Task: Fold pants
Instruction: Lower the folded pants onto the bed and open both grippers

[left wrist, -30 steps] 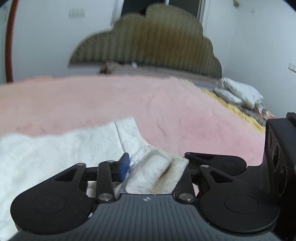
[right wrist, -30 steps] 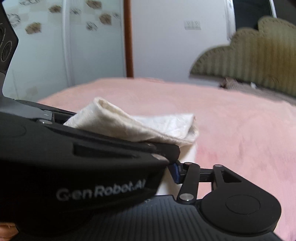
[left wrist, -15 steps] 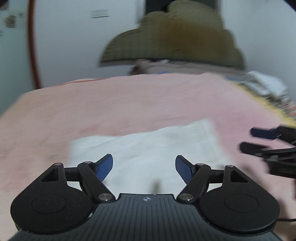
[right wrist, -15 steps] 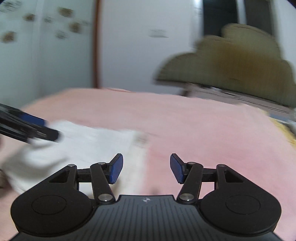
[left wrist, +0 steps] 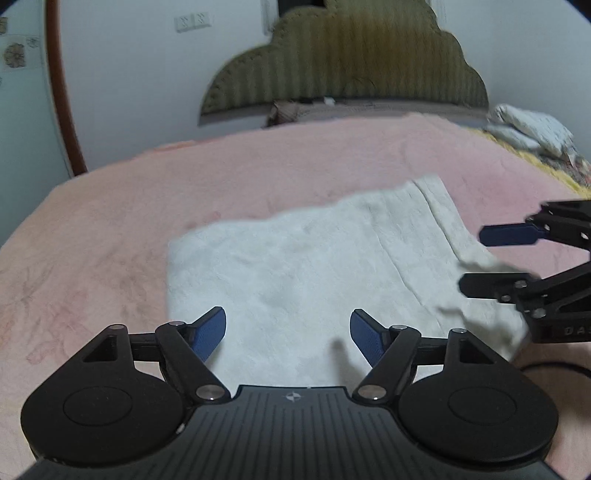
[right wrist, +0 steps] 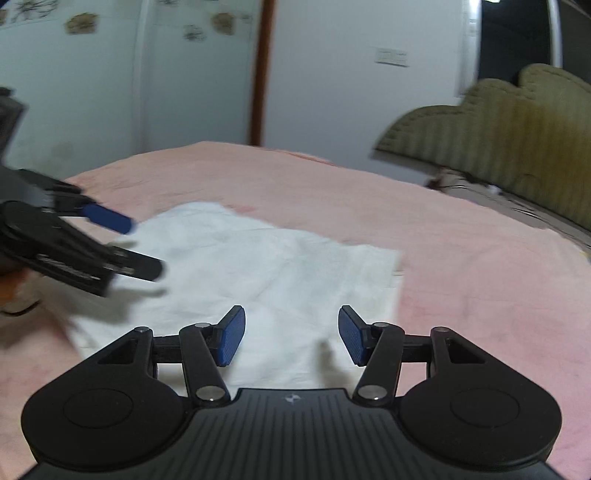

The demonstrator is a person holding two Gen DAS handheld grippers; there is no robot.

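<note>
Left gripper (left wrist: 288,334) and right gripper (right wrist: 291,334) hover, fingers (left wrist: 210,332) apart, apparently above folded pants (left wrist: 303,266).

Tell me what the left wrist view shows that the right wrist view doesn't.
Only the left wrist view: pillows at the far right of the bed, a cable near the right gripper, and the whole headboard.
Only the right wrist view: a dark doorway and more patterned tiles.
Both: the folded white pants lying flat on the pink blanket, and both grippers, the left gripper too, with jaws open and empty.
</note>
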